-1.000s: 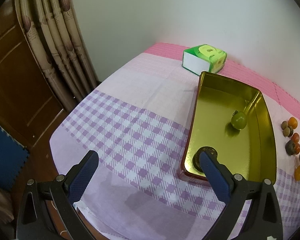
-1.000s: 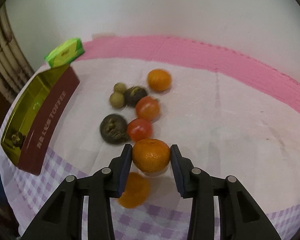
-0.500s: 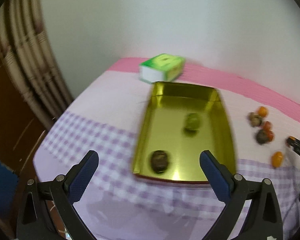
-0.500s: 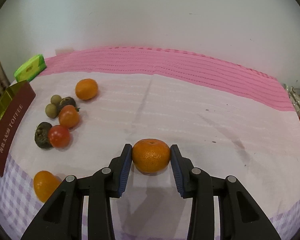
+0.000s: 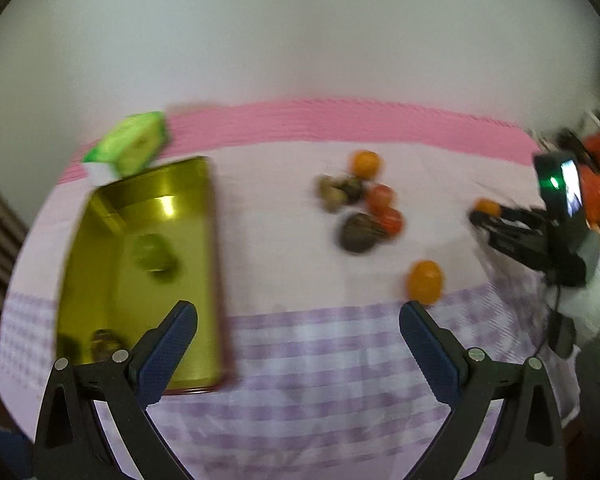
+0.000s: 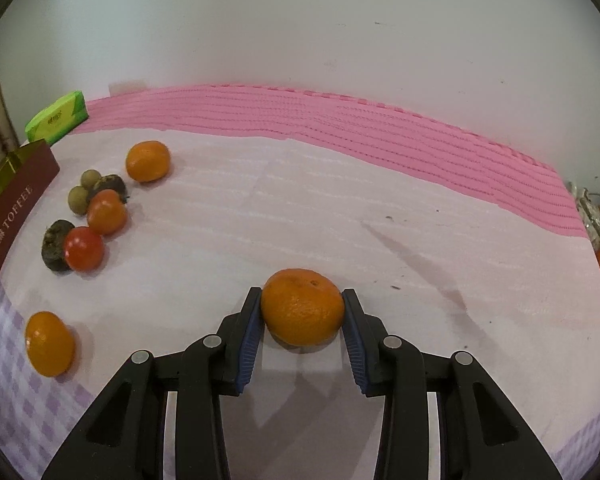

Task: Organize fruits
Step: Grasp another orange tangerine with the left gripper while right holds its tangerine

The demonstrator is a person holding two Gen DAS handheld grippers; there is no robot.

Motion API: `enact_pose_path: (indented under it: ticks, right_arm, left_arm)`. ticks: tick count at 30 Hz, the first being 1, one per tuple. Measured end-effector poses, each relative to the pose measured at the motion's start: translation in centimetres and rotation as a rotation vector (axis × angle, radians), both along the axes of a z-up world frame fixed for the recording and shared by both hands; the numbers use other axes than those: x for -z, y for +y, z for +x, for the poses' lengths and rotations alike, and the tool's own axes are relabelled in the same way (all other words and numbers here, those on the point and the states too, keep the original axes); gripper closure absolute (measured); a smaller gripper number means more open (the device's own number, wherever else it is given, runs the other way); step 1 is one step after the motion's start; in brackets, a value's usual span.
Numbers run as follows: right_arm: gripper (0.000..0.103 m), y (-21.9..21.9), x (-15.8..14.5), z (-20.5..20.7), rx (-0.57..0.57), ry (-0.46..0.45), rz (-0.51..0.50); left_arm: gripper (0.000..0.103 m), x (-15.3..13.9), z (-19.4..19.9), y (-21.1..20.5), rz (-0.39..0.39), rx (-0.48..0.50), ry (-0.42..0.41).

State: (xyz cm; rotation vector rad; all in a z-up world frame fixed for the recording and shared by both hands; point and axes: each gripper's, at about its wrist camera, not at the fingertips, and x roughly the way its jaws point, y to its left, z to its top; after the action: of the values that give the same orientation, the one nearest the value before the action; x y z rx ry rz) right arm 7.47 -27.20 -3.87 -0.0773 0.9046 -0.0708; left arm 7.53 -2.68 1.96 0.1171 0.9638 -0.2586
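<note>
Soft even daylight, motion-blurred left view, sharp right view, fisheye-bent edges, dark corner vignettes.

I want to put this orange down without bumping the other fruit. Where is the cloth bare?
Bare: the wide stretch ahead and to the right of the held orange, up to the pink band. Crowded: the fruit cluster beside the tin on the left, with a loose orange nearer.
</note>
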Motion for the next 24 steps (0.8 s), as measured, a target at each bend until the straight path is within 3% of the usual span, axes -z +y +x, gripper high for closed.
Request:
enact_pose_path:
  ticks: [4, 12, 20, 22, 24]
  right_arm:
    - [0.063, -1.1, 0.3, -0.2, 0.026, -0.02, 0.054]
    - [0.063, -0.6, 0.4, 0.0, 0.026, -0.021, 0.05]
    - [0.063, -1.2, 0.3, -0.2, 0.026, -0.022, 0.059]
    - [0.063, -1.2, 0.3, -0.2, 0.026, -0.022, 0.063]
    - [0.063, -1.2, 0.2, -0.2, 0.025, -0.022, 0.062]
  left_arm:
    - [0.003, 1.5, 0.6, -3.1, -0.021, 0.046, 0.05]
    - [0.006, 4.1, 2.2, -7.3, -0.023, 0.059, 0.108]
    - [0.033, 6.5, 4.1, -9.6, -0.019, 0.033, 0.176]
    - [0.046, 6.9, 4.4, -9.8, -0.016, 0.029, 0.186]
    - [0.052, 7.2, 4.6, -9.9, -0.014, 0.027, 0.192]
